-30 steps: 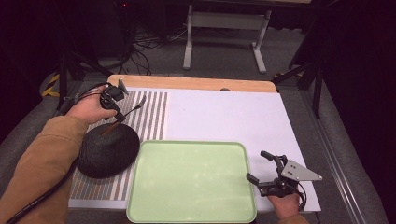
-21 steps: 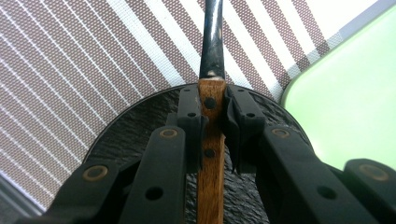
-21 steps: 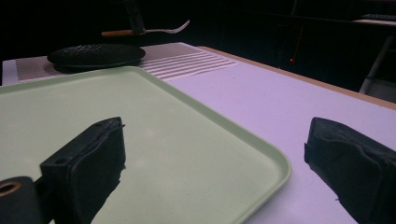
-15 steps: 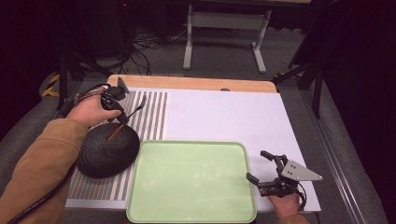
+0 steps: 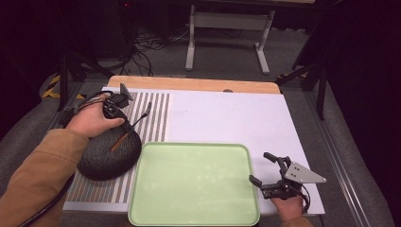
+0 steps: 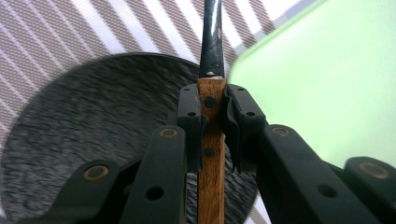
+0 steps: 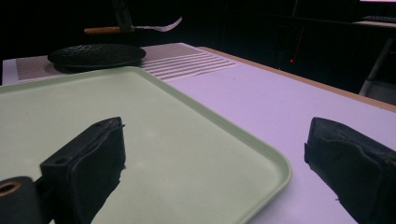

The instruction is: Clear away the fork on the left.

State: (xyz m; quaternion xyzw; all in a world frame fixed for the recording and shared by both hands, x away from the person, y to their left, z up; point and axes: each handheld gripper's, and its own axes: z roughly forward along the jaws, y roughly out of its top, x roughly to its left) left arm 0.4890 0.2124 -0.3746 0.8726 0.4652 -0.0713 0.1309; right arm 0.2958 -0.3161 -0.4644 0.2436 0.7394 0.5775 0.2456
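My left gripper (image 5: 126, 127) is shut on a knife (image 5: 119, 141), gripping its wooden handle, and holds it in the air over a black round plate (image 5: 101, 160). In the left gripper view the jaws (image 6: 212, 100) clamp the brown handle (image 6: 211, 163), and the dark blade (image 6: 212, 37) points away past the plate (image 6: 93, 130) toward the green tray (image 6: 317, 84). My right gripper (image 5: 259, 167) rests open at the tray's (image 5: 194, 189) near right corner. Between its wide-apart jaws (image 7: 217, 140) there is nothing but the tray's rim.
The plate sits on a striped mat (image 5: 153, 118) at the left. A white sheet (image 5: 227, 118) covers the table's middle and right. The table's wooden far edge (image 5: 198, 84) meets a dark floor with cables and a stand.
My left hand has shifted a little with the knife, rising slightly over the plate. The right gripper has stayed where it was.
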